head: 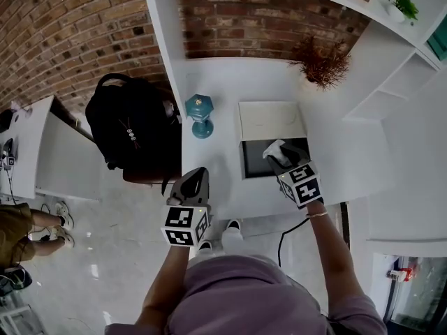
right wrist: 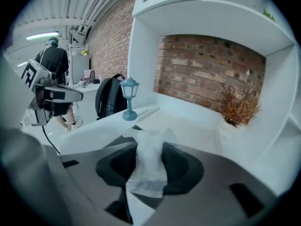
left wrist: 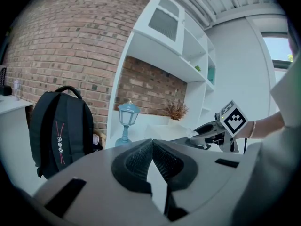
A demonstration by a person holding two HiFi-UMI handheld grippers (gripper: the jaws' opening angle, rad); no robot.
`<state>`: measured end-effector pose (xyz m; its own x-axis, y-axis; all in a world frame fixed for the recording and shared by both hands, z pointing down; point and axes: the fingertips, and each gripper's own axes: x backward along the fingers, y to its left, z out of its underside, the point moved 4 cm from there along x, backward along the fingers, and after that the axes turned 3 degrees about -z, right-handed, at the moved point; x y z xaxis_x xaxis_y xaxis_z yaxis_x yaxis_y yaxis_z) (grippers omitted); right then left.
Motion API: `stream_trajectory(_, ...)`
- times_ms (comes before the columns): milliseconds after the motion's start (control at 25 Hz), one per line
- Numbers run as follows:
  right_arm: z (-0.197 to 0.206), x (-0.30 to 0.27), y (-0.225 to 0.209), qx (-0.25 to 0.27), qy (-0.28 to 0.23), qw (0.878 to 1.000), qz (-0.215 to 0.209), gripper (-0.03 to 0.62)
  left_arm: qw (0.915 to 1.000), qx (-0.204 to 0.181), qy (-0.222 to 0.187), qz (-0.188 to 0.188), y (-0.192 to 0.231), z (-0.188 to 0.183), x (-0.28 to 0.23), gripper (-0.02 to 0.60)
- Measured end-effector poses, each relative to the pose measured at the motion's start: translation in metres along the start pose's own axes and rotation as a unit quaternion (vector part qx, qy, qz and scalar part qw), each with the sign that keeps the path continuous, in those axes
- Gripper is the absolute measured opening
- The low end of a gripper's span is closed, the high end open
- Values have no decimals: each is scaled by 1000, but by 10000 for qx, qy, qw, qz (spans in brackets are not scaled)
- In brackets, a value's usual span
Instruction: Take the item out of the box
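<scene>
Pinching the crumpled white item (right wrist: 146, 166) between its fingers, the right gripper (head: 276, 153) holds it just above the open box (head: 244, 163) beneath the fingertips, so the lift-out looks nearly done and next calls for carrying it clear, while the left gripper (left wrist: 151, 145), clenched empty, hovers apart.

Blue lantern (head: 200, 114) standing at the tabletop's (head: 230, 82) left edge, black backpack (head: 133, 128) just off that edge, dried reddish plant (head: 323, 63) in the far right corner.
</scene>
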<state>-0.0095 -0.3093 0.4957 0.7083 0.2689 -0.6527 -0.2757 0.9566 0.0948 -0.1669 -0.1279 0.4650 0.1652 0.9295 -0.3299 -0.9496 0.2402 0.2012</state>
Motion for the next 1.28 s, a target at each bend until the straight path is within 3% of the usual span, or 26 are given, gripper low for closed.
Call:
stream_trajectory(560, -18, 61, 10, -1074, -1211, 9844, 692, 166, 9976, -273, 26, 628, -17, -12, -23, 2)
stream_trajectory(920, -7, 94, 15, -2123, -1793, 9549, 1048, 167, 9956, -349, 41, 864, -31, -16, -35, 2)
stream_trajectory(1280, -3, 119, 24, -2507, -2335, 9292, 1384, 167, 9949, -396, 69, 930, -38, -16, -39, 2)
